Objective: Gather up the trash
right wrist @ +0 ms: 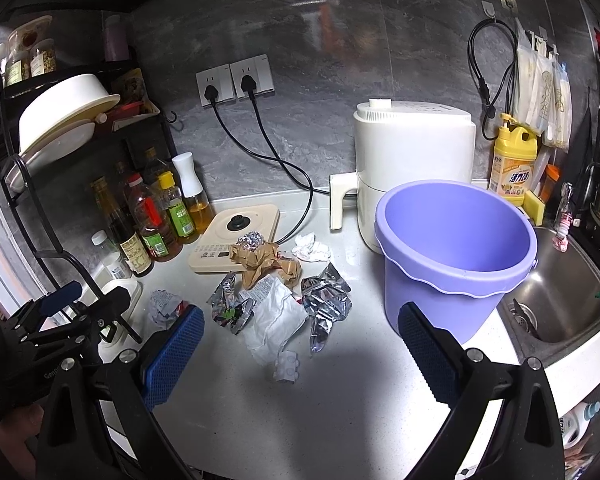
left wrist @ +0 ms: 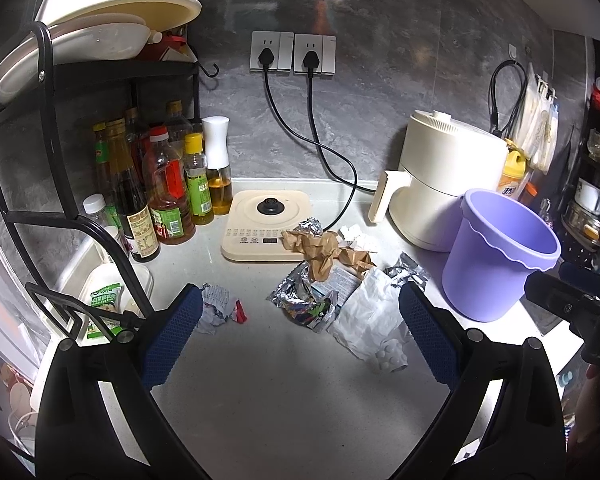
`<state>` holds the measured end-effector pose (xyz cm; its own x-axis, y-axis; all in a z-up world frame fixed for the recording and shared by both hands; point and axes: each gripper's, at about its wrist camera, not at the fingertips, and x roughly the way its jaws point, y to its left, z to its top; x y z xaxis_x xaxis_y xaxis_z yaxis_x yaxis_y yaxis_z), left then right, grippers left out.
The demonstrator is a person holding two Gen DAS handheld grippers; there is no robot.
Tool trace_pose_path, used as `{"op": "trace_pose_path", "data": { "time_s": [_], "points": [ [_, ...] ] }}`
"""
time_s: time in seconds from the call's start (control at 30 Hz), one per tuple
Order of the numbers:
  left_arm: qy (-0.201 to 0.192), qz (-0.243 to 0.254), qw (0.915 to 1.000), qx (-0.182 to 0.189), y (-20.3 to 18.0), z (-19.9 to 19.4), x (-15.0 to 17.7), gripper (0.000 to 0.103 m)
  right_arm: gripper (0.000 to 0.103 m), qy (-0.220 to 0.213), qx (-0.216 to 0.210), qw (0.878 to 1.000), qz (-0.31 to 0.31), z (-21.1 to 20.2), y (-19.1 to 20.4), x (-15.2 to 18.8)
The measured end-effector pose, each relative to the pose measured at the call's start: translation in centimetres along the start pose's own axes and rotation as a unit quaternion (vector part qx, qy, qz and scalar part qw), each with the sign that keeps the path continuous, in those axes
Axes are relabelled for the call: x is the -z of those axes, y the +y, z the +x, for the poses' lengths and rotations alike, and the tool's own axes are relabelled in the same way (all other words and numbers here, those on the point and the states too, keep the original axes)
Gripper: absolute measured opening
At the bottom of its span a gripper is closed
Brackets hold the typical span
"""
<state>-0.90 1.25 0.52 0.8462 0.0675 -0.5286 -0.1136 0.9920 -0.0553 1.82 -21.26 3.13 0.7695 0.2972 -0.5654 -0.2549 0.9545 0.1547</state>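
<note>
White tissue (right wrist: 276,322) partly covers wrappers beneath. Left gripper (left wrist: 300,332) and right gripper (right wrist: 300,350) hover above counter (left wrist: 284,380), jaws wide, empty.

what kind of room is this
Most likely a home kitchen: a steel sink set into the countertop, oil and sauce bottles under a dish rack, and an air fryer.

You see a lilac bucket (right wrist: 456,256), brown crumpled paper (right wrist: 266,264), silver foil wrappers (right wrist: 326,304) and white tissue (right wrist: 278,320) on the speckled pale grey tabletop (right wrist: 340,400). Each tool (left wrist: 300,332) (right wrist: 300,348) carries blue dimpled pads on black fingers.
</note>
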Motion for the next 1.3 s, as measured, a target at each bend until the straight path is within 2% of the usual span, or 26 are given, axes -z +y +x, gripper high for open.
{"op": "trace_pose_path", "data": {
  "time_s": [0.37,0.53,0.6,0.87,1.1,1.3],
  "points": [
    [0.018,-0.007,0.9998,0.003,0.3,1.2,0.2,0.097,0.095,0.009,-0.010,1.000,0.000,1.1,0.1,0.1],
    [0.034,-0.014,0.9991,0.020,0.6,2.4,0.4,0.097,0.083,0.032,-0.007,0.999,0.003,2.8,-0.2,0.6],
    [0.041,-0.007,0.9989,0.023,0.6,3.0,0.5,0.095,0.081,0.040,-0.007,0.999,0.007,3.4,-0.4,0.9],
    [0.080,-0.003,0.9962,0.033,0.9,6.8,0.8,0.080,0.070,0.090,-0.018,0.995,0.031,7.1,-1.1,3.0],
    [0.112,0.011,0.9923,0.052,0.9,10.7,1.3,0.068,0.055,0.140,-0.030,0.988,0.050,10.6,-1.5,4.8],
    [0.131,0.013,0.9894,0.061,0.9,13.4,1.7,0.058,0.051,0.176,-0.041,0.982,0.058,13.2,-1.4,6.1]
  ]
}}
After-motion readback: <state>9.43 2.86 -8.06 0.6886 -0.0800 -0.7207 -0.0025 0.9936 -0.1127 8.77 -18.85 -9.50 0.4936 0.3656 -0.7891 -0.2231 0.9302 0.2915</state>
